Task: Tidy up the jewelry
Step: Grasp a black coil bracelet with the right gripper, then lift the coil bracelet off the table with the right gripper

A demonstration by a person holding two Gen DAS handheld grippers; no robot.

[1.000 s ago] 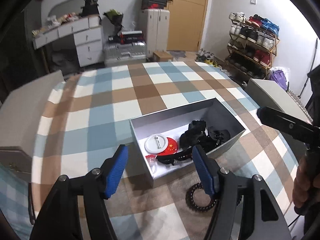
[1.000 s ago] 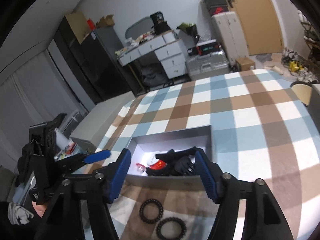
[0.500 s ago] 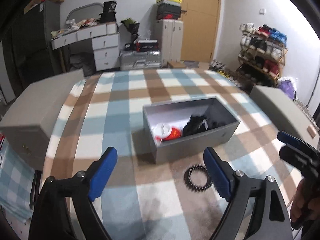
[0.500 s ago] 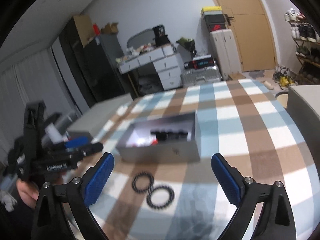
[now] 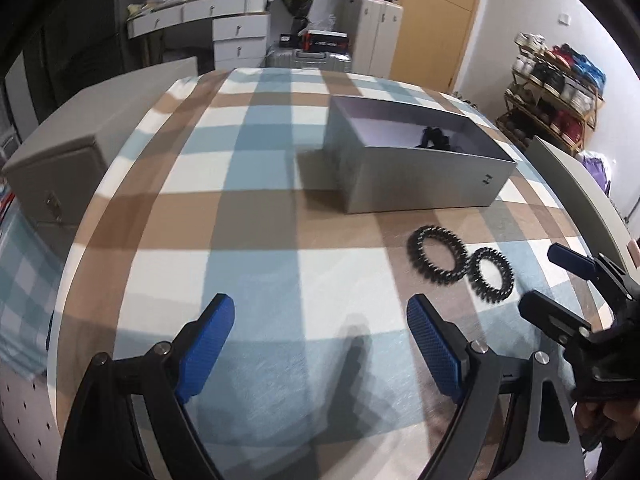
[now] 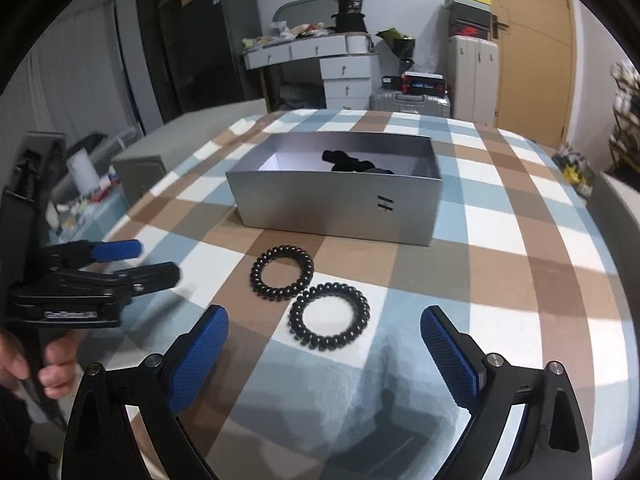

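Partly done, by the look of it: some dark pieces already in the grey box (image 6: 336, 204) at frame centre, two black coil rings (image 6: 281, 273) (image 6: 329, 317) left on the checked cloth (image 6: 500, 280) below it, both left gripper (image 5: 320, 348) and right gripper (image 6: 324, 354) empty, jaws wide, the right's narrowing slightly.

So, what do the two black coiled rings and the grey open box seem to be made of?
The two black coiled rings look like glossy plastic spiral cord: bead-like coils catch highlights. The grey open box looks like matte cardboard with a faint sheen: thin, straight walls.
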